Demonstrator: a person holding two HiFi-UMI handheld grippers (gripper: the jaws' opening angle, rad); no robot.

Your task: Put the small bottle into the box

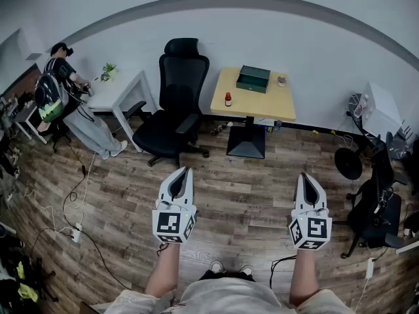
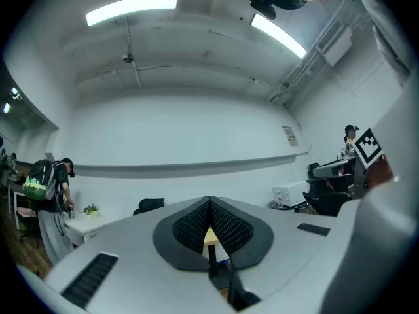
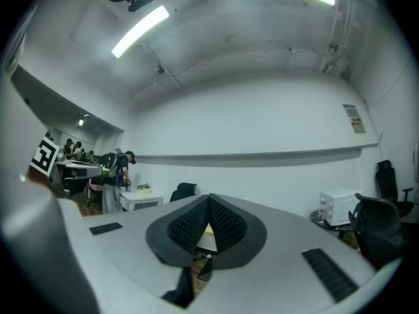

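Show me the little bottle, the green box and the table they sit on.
little bottle (image 1: 228, 99), head view, middle of its body
green box (image 1: 253, 79), head view, middle of its lid
table (image 1: 262, 104), head view, bare patch of its top

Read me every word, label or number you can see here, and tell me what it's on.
Nothing is readable.
On the wall notice: print too small.
On the small bottle: any label too small to tell.
On the green box: no print legible.
On the square markers: patterns only, no letters.
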